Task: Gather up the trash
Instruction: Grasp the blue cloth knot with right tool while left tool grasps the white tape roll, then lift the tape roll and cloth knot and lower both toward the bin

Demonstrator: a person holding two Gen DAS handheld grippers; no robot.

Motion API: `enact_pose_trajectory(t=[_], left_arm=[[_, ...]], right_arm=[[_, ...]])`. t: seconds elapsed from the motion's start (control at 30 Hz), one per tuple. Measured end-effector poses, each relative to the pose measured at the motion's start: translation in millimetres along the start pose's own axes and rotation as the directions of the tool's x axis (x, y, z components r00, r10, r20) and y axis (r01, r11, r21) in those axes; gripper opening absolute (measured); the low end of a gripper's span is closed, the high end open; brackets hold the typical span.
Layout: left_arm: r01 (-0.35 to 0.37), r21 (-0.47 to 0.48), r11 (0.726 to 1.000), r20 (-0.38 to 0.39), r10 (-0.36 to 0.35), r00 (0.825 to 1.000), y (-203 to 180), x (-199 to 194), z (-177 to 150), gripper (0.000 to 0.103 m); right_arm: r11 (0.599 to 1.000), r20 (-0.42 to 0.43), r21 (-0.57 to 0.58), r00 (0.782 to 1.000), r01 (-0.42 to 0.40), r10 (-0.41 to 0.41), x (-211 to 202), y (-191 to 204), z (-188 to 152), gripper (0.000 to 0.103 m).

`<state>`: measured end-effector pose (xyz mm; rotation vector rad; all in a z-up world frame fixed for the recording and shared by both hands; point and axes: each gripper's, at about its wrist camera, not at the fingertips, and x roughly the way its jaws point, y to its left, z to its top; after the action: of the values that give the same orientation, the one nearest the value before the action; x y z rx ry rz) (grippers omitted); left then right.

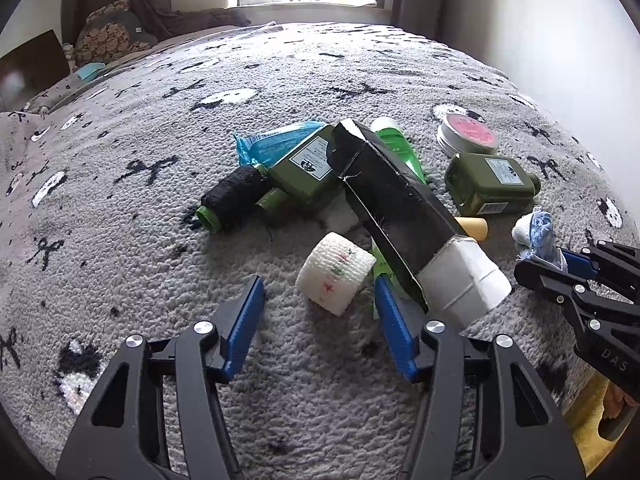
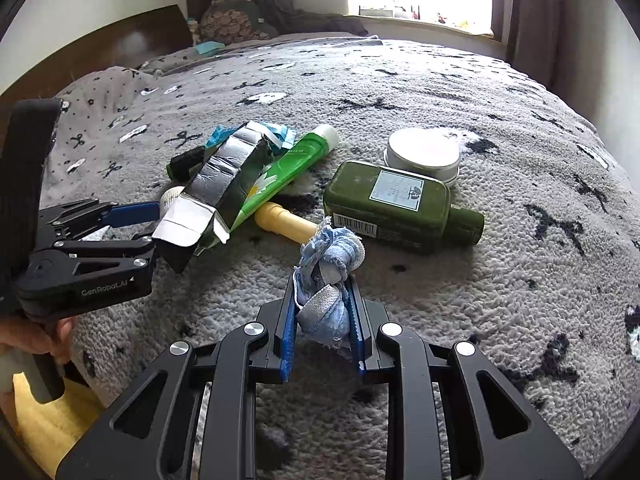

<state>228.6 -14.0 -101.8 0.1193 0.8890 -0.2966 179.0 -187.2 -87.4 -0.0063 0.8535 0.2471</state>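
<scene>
A pile of items lies on a grey patterned blanket (image 1: 280,80). My left gripper (image 1: 318,292) is open just in front of a white bandage roll (image 1: 334,273); its right finger sits beside a torn black carton (image 1: 396,204) with a white end. My right gripper (image 2: 322,294) is shut on a blue and white rag (image 2: 326,280), which also shows in the left wrist view (image 1: 536,236). The black carton (image 2: 224,184) lies over a green tube (image 2: 296,164). The left gripper (image 2: 132,220) shows at the left of the right wrist view.
Two green bottles (image 1: 308,164) (image 1: 492,182), a black thread spool (image 1: 232,196), a blue wrapper (image 1: 272,140), a round tin (image 1: 468,134) and a yellow cylinder (image 2: 286,222) lie in the pile. Pillows (image 1: 108,32) and a window lie beyond. A wall stands to the right.
</scene>
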Motion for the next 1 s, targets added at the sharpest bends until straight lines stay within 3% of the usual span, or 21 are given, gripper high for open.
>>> enact_pose_trajectory(t=[0.23,0.6,1.0], left_arm=[[-0.003,0.037,0.999,-0.011,0.003,1.0,-8,-2,-2,0.024],[-0.035,0.029,0.999,0.004,0.035,0.999,-12,-39,-21,0.024],[-0.016,0.048,0.999,0.132,0.01,0.991,-31,-118,-67,0.024]], right_arm=[[1.0,-0.007,0.003,1.0,0.002,-0.002,2,-5,-7,0.023],[0.999,0.06,0.001,0.998,0.034,-0.034,-37,-1,-16,0.023],[0.999,0.185,-0.01,0.982,0.032,-0.03,-111,7,-45,0.023]])
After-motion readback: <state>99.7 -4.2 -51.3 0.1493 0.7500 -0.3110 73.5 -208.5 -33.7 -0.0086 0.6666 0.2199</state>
